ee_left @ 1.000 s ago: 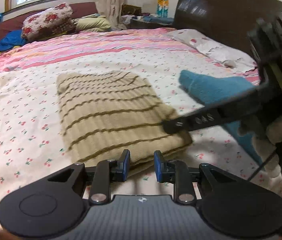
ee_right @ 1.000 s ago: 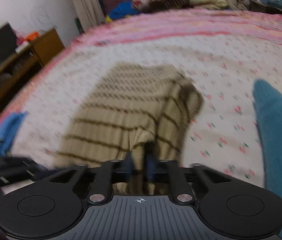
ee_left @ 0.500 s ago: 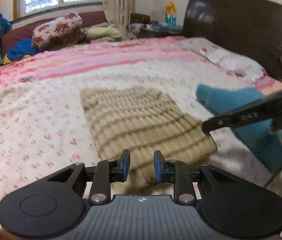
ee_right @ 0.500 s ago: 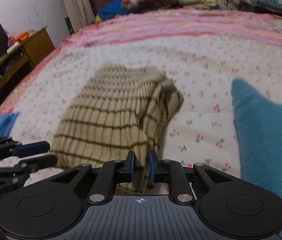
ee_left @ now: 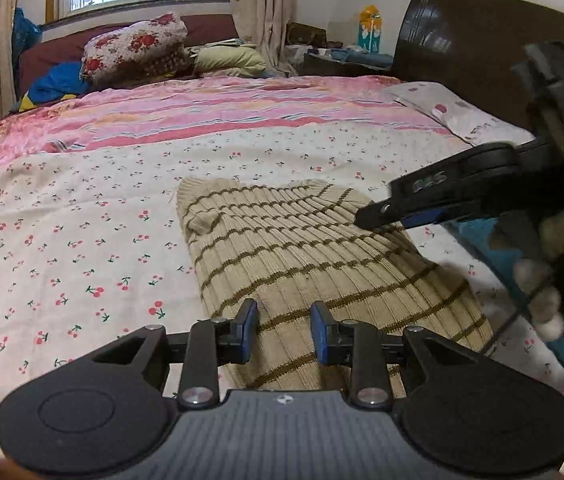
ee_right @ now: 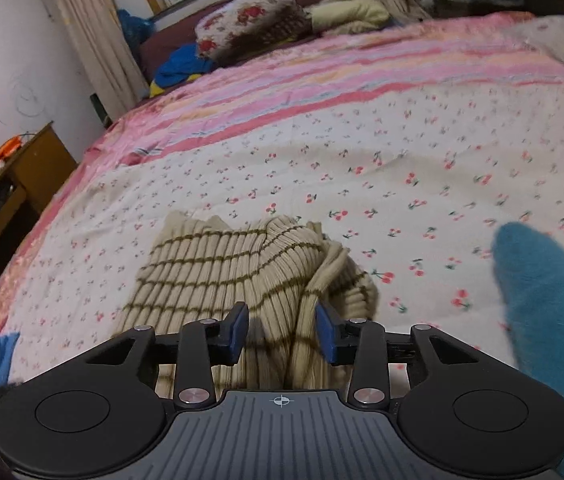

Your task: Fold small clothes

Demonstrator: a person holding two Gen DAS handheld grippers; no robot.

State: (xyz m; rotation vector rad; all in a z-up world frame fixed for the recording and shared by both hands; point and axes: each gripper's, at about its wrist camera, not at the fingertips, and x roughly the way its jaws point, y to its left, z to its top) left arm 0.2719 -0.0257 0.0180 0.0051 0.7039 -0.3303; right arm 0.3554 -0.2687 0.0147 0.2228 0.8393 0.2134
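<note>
A beige sweater [ee_left: 314, 264] with thin brown stripes lies folded on the bed [ee_left: 82, 240], on a white sheet printed with small red cherries. In the left wrist view it fills the centre and lower middle of the frame, running from mid-frame down to the bottom edge behind the left hand-held gripper [ee_left: 284, 332]. That gripper's blue-padded fingers stand apart with a clear gap between them, just above the near end of the sweater, and hold nothing.

The right hand-held gripper [ee_left: 378, 216] enters from the right edge of the same view, its dark tip over the sweater's right side; whether it touches the fabric cannot be told from here. In the right wrist view its fingers [ee_right: 282, 332] are spread, with rumpled folds of the sweater [ee_right: 242, 276] lying in the gap between the pads and not pinched by either one. The sweater's right edge is bunched and raised in the lower centre of that frame.

A teal fluffy garment [ee_right: 554, 320] lies on the bed at the right edge, apart from the sweater. A pink striped blanket [ee_left: 222, 116] crosses the upper half of the bed, and a flowered pillow [ee_left: 134, 48] sits at the upper left.
</note>
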